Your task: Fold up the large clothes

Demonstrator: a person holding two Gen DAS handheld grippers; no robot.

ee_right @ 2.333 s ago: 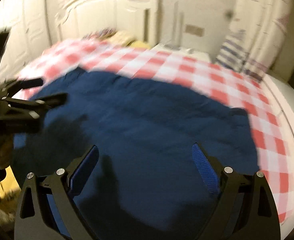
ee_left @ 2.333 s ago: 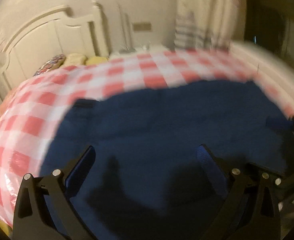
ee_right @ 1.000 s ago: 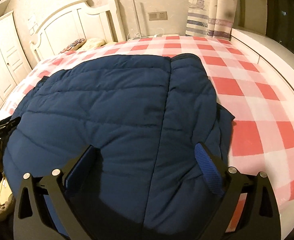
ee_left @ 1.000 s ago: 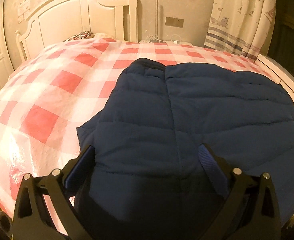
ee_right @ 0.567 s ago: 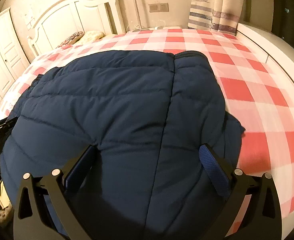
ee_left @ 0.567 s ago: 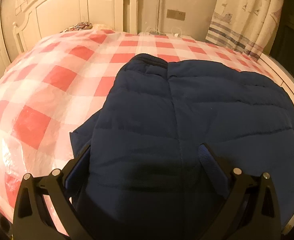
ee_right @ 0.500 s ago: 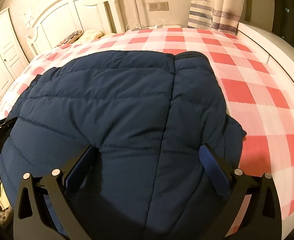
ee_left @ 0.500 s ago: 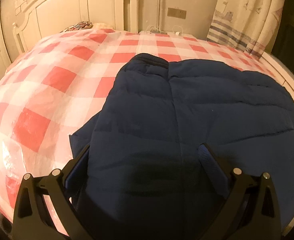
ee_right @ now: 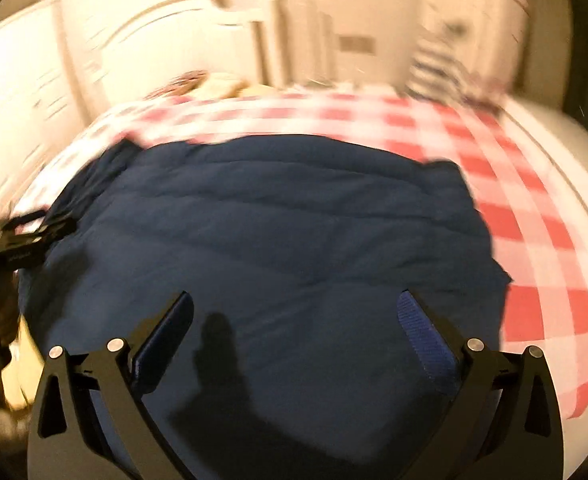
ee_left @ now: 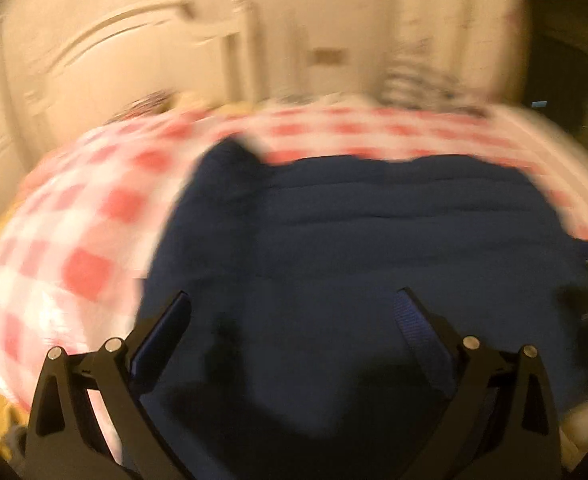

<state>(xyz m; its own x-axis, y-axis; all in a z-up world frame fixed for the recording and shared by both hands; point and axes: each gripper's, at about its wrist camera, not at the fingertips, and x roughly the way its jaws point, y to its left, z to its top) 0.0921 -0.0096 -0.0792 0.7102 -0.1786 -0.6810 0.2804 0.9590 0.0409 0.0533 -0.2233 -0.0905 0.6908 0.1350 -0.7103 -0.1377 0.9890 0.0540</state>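
Observation:
A navy quilted puffer jacket [ee_left: 374, 248] [ee_right: 278, 236] lies spread flat on the red-and-white checked bedspread [ee_left: 86, 248] [ee_right: 542, 240]. Both views are blurred by motion. My left gripper [ee_left: 294, 312] hovers open above the jacket's near part, with nothing between its blue pads. My right gripper [ee_right: 296, 312] also stands wide open over the jacket and holds nothing. The left gripper's black frame [ee_right: 22, 248] shows at the left edge of the right wrist view, beside the jacket's left side.
A white headboard [ee_right: 182, 32] stands at the far end of the bed with pillows [ee_right: 222, 84] below it. A striped curtain [ee_right: 446, 60] hangs at the back right. The bed's white edge [ee_right: 574, 168] curves along the right.
Both grippers have pulled back and risen from the jacket, so it looks smaller and lower in both views. The jacket lies as it did. Both views have turned blurry.

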